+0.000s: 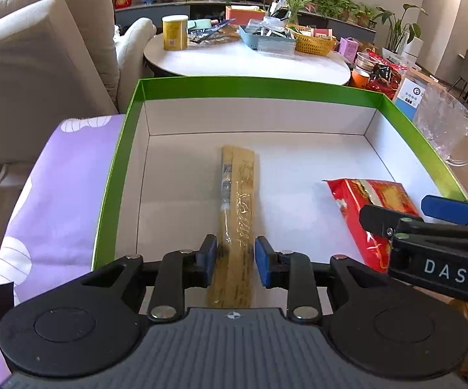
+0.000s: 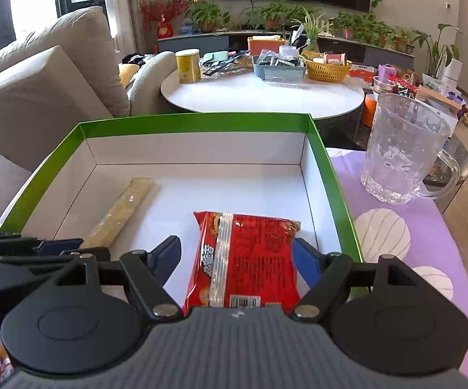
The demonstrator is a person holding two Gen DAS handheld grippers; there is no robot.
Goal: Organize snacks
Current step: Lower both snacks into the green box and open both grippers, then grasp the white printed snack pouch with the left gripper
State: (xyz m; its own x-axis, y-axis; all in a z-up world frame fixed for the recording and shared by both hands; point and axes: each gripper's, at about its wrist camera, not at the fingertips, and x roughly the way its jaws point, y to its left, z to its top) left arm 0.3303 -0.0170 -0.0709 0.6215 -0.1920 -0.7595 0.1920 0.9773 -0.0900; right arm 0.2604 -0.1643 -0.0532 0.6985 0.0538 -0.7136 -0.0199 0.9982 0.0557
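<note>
My left claw (image 1: 235, 256) is black with blue pads (image 1: 208, 256), and so is my right claw (image 2: 237, 256). The box (image 1: 259, 86) is green outside and white inside; in it lie a tan stick pack (image 1: 237, 201) with a clear seam and a red noodle bag (image 2: 250, 256) with yellow print, I think. The cloth (image 2: 395, 227) is lilac with white, line-striped rounds, and the mug (image 2: 402, 149) is clear, pebbled glass.

I can read only "DAS", in white letters on the right hand-held gripper (image 1: 395, 218), beside the red snack packet (image 1: 363, 207); other print is illegible.
</note>
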